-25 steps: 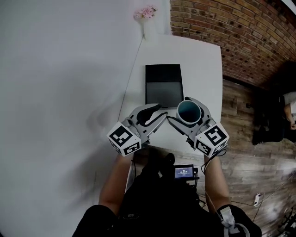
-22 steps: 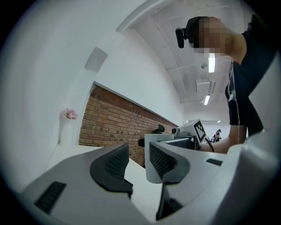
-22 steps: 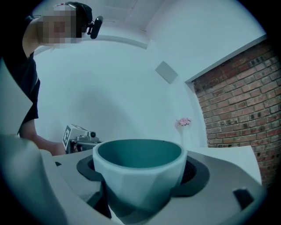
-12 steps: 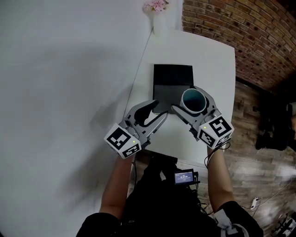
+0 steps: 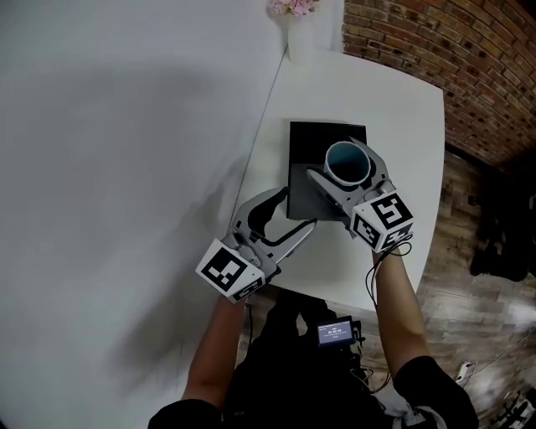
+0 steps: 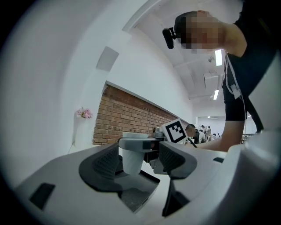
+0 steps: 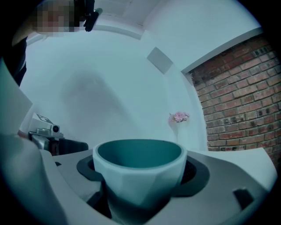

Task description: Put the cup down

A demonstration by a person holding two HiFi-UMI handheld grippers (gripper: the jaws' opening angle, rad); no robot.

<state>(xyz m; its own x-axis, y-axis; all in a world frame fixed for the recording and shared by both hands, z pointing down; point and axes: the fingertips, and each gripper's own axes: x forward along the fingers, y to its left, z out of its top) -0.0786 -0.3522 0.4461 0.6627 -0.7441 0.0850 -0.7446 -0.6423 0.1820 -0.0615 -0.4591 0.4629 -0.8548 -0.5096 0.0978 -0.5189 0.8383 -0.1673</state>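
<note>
A white cup [image 5: 347, 162] with a teal inside stands upright between the jaws of my right gripper [image 5: 350, 174], which is shut on it above the black mat [image 5: 327, 136]. The right gripper view shows that cup [image 7: 139, 173] filling the jaws. My left gripper [image 5: 294, 210] sits at the mat's near left corner, open, its jaws just having been opening with nothing between them. In the left gripper view the cup [image 6: 131, 160] shows beyond the open pads [image 6: 105, 165], apart from them. Whether the cup's base touches the mat is hidden.
The white table [image 5: 398, 92] stands against a white wall on the left. A white vase with pink flowers [image 5: 297, 23] is at its far corner. A brick wall [image 5: 469, 59] and wooden floor lie to the right. The person's body is at the table's near edge.
Both grippers have moved away from the person, further over the table. The cup has travelled from the mat's near edge to above the mat. The left jaws have spread wider.
</note>
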